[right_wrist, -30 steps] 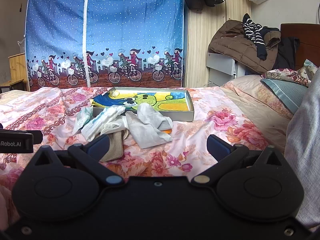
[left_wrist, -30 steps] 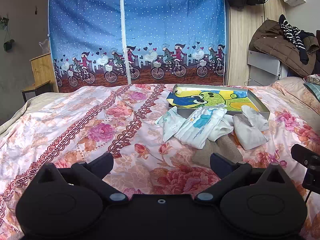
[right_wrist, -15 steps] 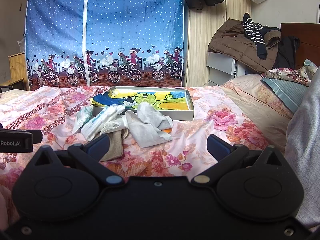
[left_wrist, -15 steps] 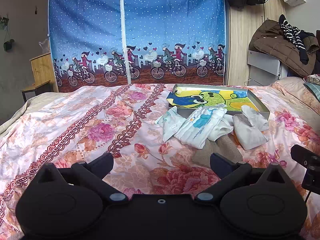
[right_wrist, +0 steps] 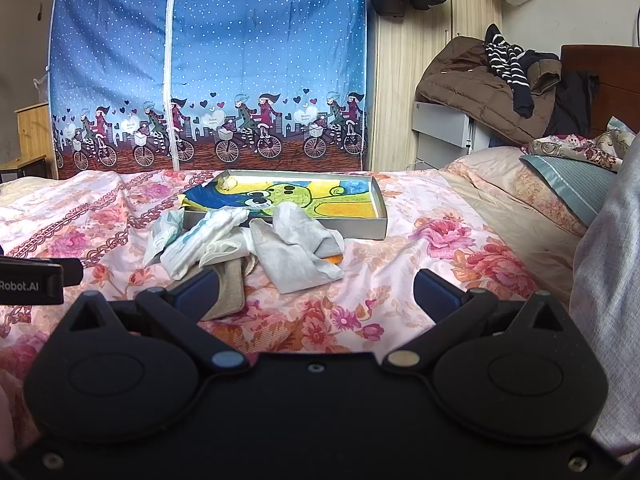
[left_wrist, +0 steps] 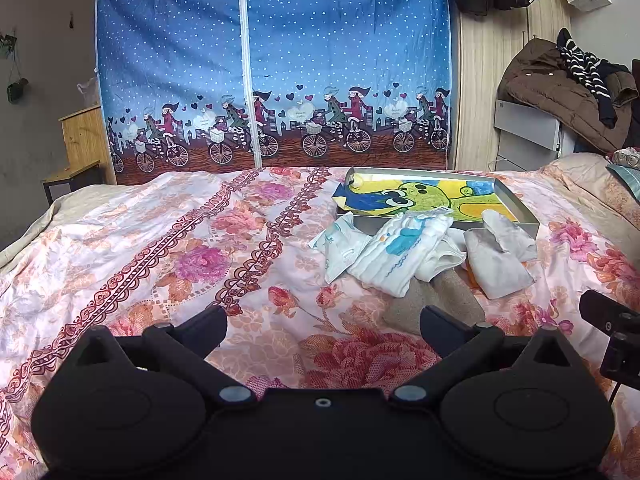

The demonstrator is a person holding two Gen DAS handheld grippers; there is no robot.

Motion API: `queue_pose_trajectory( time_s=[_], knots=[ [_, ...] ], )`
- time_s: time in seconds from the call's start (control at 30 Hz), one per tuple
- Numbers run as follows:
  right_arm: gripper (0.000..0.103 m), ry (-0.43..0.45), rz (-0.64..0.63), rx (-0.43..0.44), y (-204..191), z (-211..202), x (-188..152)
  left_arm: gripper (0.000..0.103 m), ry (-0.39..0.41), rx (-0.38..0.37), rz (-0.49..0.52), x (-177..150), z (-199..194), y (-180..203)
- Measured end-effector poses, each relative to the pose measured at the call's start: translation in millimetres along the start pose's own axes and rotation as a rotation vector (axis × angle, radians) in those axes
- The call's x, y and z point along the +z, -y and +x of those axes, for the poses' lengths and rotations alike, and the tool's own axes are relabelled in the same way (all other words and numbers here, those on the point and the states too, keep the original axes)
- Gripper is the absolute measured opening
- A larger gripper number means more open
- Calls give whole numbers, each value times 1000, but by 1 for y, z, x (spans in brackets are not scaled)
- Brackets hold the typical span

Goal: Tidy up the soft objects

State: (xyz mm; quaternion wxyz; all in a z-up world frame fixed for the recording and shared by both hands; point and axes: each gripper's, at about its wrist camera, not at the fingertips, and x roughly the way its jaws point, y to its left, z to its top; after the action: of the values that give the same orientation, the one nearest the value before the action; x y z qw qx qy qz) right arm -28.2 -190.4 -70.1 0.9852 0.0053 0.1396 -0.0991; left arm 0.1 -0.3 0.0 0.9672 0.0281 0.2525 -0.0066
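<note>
A pile of small soft cloth items lies on the floral bedspread: a white piece with blue print (left_wrist: 400, 254) (right_wrist: 200, 240), a pale blue-white piece (left_wrist: 340, 242) (right_wrist: 162, 232), grey-white folded cloths (left_wrist: 498, 254) (right_wrist: 296, 248), and a beige-grey cloth (left_wrist: 436, 296) (right_wrist: 226, 284). Behind them sits a shallow grey tray (left_wrist: 524, 208) (right_wrist: 380, 216) with a cartoon picture inside. My left gripper (left_wrist: 322, 324) is open and empty, short of the pile. My right gripper (right_wrist: 316, 288) is open and empty, just before the pile.
A blue fabric wardrobe (left_wrist: 276, 68) stands past the bed. A wooden stand (left_wrist: 80, 140) is at the left. Jackets (right_wrist: 492, 84) are heaped on a cabinet at the right. Pillows (right_wrist: 568, 184) lie at right. The other gripper's body (left_wrist: 616, 332) shows at the edge.
</note>
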Motion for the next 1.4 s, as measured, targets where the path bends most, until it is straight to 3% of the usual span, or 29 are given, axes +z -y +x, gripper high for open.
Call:
queue_pose_trajectory(
  time_s=[0.37, 0.67, 0.8, 1.0, 1.17, 1.4],
  knots=[
    [103, -33, 19, 10, 0, 5, 6, 102, -35, -14, -32, -2, 10, -1],
    [103, -259, 34, 74, 13, 52, 12, 102, -113, -86, -91, 2, 37, -10],
    [103, -260, -90, 81, 19, 82, 28, 102, -171, -139, -103, 8, 65, -6],
    [103, -249, -148, 198, 24, 127, 38, 102, -233, -233, -148, 29, 113, 9],
    [103, -225, -200, 251, 21, 153, 31, 102, -280, -280, -107, 31, 158, 29],
    [99, -249, -153, 287, 21, 171, 27, 99, -369, -301, -156, 12, 195, 21]
  ],
)
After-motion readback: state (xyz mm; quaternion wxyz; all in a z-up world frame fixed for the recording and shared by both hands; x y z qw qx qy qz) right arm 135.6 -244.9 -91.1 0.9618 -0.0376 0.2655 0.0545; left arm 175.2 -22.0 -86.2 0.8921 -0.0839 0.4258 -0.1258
